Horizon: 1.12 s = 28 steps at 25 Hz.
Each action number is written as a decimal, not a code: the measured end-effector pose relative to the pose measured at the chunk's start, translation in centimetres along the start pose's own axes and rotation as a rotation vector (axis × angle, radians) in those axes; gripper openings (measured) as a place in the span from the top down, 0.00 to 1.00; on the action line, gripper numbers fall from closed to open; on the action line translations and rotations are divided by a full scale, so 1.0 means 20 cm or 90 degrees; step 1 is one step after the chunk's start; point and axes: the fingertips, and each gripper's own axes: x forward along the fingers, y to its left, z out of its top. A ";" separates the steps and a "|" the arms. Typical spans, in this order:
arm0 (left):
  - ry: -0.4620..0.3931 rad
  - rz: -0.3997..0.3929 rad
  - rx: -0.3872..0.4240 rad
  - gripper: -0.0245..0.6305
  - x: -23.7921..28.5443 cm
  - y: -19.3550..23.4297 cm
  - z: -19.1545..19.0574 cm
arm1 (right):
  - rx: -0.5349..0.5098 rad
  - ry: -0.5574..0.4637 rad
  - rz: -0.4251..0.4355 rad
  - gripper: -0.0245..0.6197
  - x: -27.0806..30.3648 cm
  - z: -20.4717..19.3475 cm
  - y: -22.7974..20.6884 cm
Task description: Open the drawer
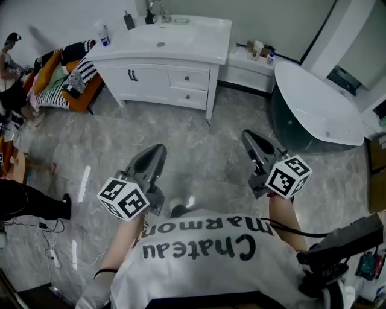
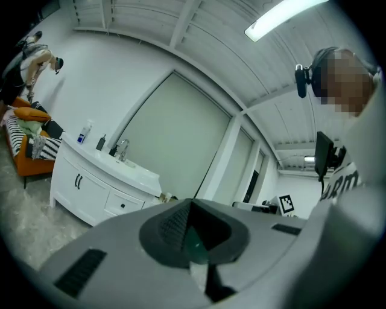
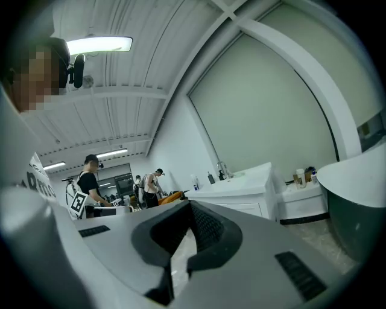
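left gripper and right gripper: fingers pressed together, empty. the white cabinet's upper drawer sits well ahead; spread one pair before meeting its small dark knob.

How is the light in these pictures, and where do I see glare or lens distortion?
Head view: even indoor light, with pale glare streaks on the glossy floor. Left gripper view: strong fisheye, the vanity bows, dark corners, the ceiling lamp is blown out. Right gripper view: same curving and dark rim, another bright strip light.
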 end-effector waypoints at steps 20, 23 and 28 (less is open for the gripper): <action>0.020 -0.051 -0.025 0.95 0.12 0.79 0.31 | 0.004 0.023 -0.063 0.96 0.82 -0.06 0.08; 0.030 -0.052 -0.006 0.95 0.17 0.79 0.33 | 0.022 0.018 -0.067 0.96 0.85 -0.08 0.03; 0.052 -0.054 0.003 0.95 0.25 0.82 0.33 | 0.078 0.002 -0.062 0.96 0.94 -0.08 -0.04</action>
